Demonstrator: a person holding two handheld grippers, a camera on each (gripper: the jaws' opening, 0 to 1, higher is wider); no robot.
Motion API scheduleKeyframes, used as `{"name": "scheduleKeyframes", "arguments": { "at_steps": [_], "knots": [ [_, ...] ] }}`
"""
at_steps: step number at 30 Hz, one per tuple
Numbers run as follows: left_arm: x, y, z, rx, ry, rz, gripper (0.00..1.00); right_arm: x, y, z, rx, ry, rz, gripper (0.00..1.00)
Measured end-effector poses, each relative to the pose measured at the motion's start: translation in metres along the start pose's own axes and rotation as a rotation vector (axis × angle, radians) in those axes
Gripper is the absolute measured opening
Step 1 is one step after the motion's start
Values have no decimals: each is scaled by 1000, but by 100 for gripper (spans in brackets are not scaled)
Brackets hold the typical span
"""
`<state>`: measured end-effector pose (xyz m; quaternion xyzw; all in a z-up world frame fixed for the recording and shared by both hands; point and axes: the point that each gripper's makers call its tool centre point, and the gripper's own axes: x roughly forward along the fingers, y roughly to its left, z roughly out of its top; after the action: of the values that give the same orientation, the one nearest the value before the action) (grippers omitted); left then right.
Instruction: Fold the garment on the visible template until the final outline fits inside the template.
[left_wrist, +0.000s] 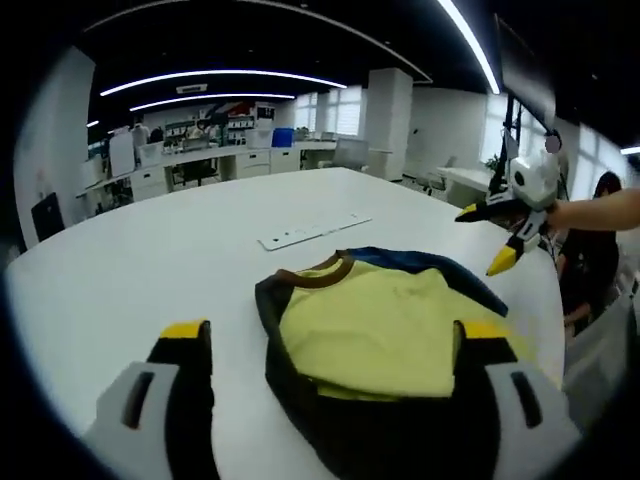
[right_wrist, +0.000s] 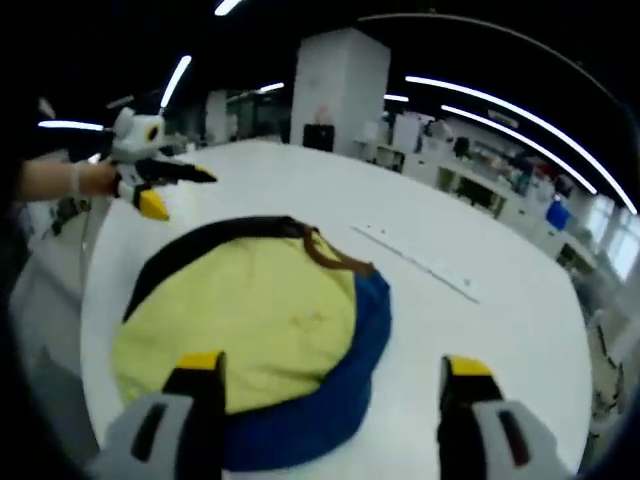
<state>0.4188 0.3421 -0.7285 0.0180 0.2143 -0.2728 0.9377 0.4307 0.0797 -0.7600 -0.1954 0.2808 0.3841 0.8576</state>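
A folded garment (left_wrist: 370, 330) lies in a compact bundle on the white table (left_wrist: 180, 260). It has a yellow body, a brown collar, one black sleeve and one blue sleeve. In the left gripper view my left gripper (left_wrist: 335, 335) stands open just in front of it, the right jaw over its near edge. Beyond the bundle a hand holds my right gripper (left_wrist: 484, 237) in the air, jaws apart. In the right gripper view the garment (right_wrist: 260, 320) lies ahead of my open right gripper (right_wrist: 332, 365). The left gripper (right_wrist: 178, 191) hovers at the far left.
A flat white strip (left_wrist: 315, 231) lies on the table past the collar, and shows again (right_wrist: 420, 262) in the right gripper view. The table edge (left_wrist: 560, 300) curves close to the garment. A person in dark clothes (left_wrist: 590, 260) stands beside it. Desks and a pillar (right_wrist: 335, 90) stand behind.
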Motion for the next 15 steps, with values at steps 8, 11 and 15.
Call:
{"name": "scheduleKeyframes", "arguments": {
  "at_steps": [8, 11, 15],
  "knots": [
    [-20, -12, -19, -32, 23, 5, 95, -11, 26, -31, -248, 78, 41, 77],
    [-26, -16, -27, -42, 29, 10, 95, -13, 43, -42, -287, 92, 63, 76],
    [-36, -25, -35, -67, 43, 7, 94, -16, 55, -51, -416, 104, 76, 65]
  ]
}}
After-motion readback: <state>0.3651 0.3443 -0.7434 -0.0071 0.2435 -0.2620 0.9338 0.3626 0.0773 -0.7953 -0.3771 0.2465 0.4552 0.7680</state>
